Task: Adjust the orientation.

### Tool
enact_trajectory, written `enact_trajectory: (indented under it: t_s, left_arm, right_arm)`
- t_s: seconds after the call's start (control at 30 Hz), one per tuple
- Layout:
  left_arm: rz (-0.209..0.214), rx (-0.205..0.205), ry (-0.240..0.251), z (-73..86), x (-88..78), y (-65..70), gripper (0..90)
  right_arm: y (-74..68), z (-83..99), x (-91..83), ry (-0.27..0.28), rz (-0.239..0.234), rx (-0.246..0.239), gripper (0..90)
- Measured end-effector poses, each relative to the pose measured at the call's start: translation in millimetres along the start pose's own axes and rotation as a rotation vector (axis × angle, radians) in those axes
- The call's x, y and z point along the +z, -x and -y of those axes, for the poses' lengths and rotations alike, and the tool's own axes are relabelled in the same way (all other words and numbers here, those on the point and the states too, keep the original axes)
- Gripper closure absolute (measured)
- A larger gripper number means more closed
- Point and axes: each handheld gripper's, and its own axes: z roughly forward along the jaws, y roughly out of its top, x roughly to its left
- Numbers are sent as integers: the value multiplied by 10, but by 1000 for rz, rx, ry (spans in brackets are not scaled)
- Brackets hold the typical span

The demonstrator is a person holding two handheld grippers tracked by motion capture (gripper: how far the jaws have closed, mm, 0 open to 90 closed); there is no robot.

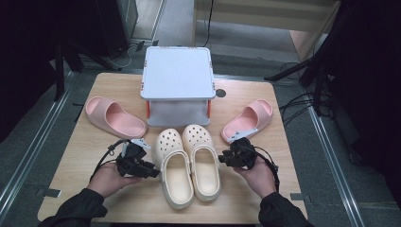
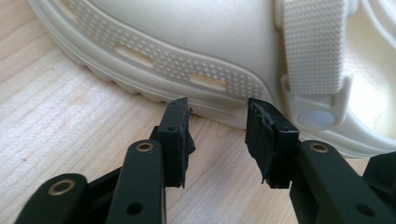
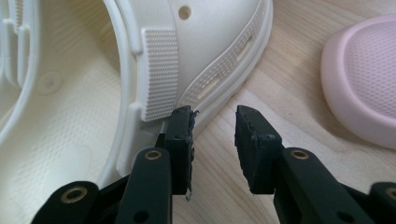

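Wooden table (image 1: 94, 198) is carrying a white box (image 1: 177, 73) at far centre, w/ pink slides (image 1: 115, 117) lying left & right of it. Cream clogs (image 1: 187, 163) are sitting paired at near centre, toes facing the box, prob. being lined up. Left gripper (image 1: 150, 173) and right gripper (image 1: 223, 158) are flanking them, jaws standing apart, clamping nothing, tips just at the soles.

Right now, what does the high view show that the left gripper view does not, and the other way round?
High view: the white box, two pink slides, both hands, the right clog. Left gripper view: the dotted texture and side slots of the left clog, its strap rivet, and the left gripper open with nothing between its pads. Both: that clog and the wooden table.
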Motion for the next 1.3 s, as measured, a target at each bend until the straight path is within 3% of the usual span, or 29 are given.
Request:
enact_trajectory:
  t_s: [0.17,0.2,0.43,0.6,0.7,0.97,1.03,1.3]
  left_arm:
    - [-6,-32,29,1,-70,-32,536]
    - [-9,-27,26,1,-82,-35,536]
    - [-16,-28,71,-25,-214,-52,522]
    - [-16,-23,130,-87,-369,-59,636]
    - [-25,-47,164,-187,-505,-74,705]
    - [-39,-48,180,-399,-691,-127,790]
    - [-35,-44,204,-496,-761,-154,828]
    - [-51,-39,231,-710,-889,-251,844]
  right_arm:
    - [13,-5,-167,106,-16,37,627]
    - [13,-5,-167,106,-16,37,627]
    - [-210,-5,-380,187,-24,12,546]
    - [-412,-9,-473,210,-52,-22,514]
    - [-569,-21,-506,229,-77,-64,537]
    - [-712,-16,-384,177,-114,-82,511]
    - [-761,-28,-336,158,-126,-83,500]
    - [-840,-26,-219,132,-127,-65,457]
